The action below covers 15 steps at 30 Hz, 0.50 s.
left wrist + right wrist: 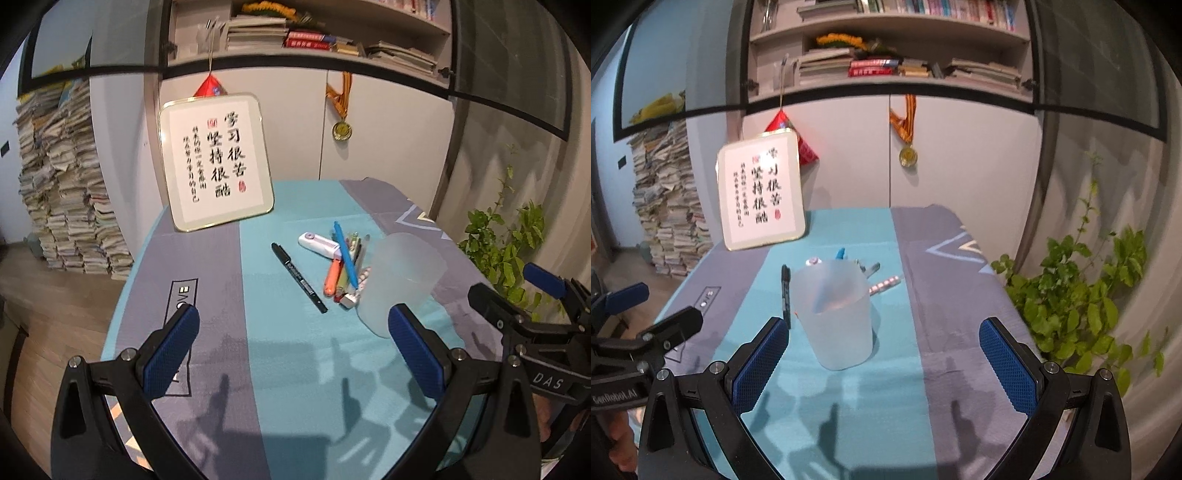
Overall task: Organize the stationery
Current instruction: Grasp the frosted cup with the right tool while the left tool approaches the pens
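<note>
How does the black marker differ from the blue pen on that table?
The black marker lies alone, flat on the cloth; the blue pen lies across a pile of other stationery. The marker is black with printed lettering on its barrel; the pen is plain bright blue. Both lie beside the frosted plastic cup, and neither is inside it.

Large black calligraphy — 学习很苦 and 坚持很酷 — is carried by the plaque (216, 160), with smaller columns to its left too blurred to be read. "DAS" is printed on the right gripper (517, 291); "GenRobot.AI" is printed on the left gripper (653, 310).
</note>
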Each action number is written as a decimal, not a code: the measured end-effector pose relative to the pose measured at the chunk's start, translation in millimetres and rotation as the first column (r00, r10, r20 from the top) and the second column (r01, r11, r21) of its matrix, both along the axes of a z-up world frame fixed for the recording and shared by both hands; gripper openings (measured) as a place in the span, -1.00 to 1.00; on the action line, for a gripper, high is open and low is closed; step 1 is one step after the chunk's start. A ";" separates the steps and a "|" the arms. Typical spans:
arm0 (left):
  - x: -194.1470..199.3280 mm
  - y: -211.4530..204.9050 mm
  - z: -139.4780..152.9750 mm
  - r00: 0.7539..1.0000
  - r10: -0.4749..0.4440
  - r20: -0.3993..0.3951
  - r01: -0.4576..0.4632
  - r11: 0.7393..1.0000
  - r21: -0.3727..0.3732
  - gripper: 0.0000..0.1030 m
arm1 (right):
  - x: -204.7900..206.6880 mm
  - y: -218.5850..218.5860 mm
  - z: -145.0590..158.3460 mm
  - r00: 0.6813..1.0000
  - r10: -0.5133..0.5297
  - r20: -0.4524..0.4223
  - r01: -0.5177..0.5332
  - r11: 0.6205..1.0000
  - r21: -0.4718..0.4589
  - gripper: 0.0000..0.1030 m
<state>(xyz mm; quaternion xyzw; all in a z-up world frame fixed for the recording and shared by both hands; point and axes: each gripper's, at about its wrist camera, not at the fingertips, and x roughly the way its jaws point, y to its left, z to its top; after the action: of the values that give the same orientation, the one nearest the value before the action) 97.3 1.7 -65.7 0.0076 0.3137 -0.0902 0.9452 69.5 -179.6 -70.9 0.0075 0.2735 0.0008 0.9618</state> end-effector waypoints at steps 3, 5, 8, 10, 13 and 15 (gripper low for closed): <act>15.4 4.6 -8.2 1.000 0.006 -0.029 -0.006 1.000 -0.011 0.98 | 17.1 1.7 -9.7 0.999 0.015 -0.040 -0.015 1.000 0.005 1.00; 24.7 6.9 -12.6 0.999 0.007 -0.042 -0.008 1.000 -0.019 0.98 | 28.6 3.5 -16.2 0.997 0.035 -0.066 -0.034 0.999 0.014 1.00; 40.2 11.9 -17.4 0.998 0.007 -0.058 -0.009 0.999 -0.032 0.98 | 48.9 10.6 -27.0 0.992 0.063 -0.108 -0.062 0.998 0.008 1.00; 48.1 15.0 -18.8 0.998 0.007 -0.063 -0.010 0.999 -0.037 0.98 | 61.4 16.6 -34.4 0.988 0.081 -0.133 -0.081 0.997 0.001 1.00; 60.0 17.6 -22.8 0.998 0.011 -0.067 -0.013 0.999 -0.035 0.98 | 74.4 24.2 -41.9 0.982 0.107 -0.154 -0.110 0.994 -0.012 1.00; 67.3 18.1 -25.1 0.997 0.009 -0.072 -0.012 0.999 -0.032 0.98 | 82.3 28.0 -45.4 0.979 0.118 -0.165 -0.123 0.992 -0.023 1.00</act>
<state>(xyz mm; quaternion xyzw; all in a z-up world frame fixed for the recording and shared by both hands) 164.5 19.8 -90.8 -0.0127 0.3460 -0.0906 0.9338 151.8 -151.6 -116.3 -0.0249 0.3513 0.0540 0.9344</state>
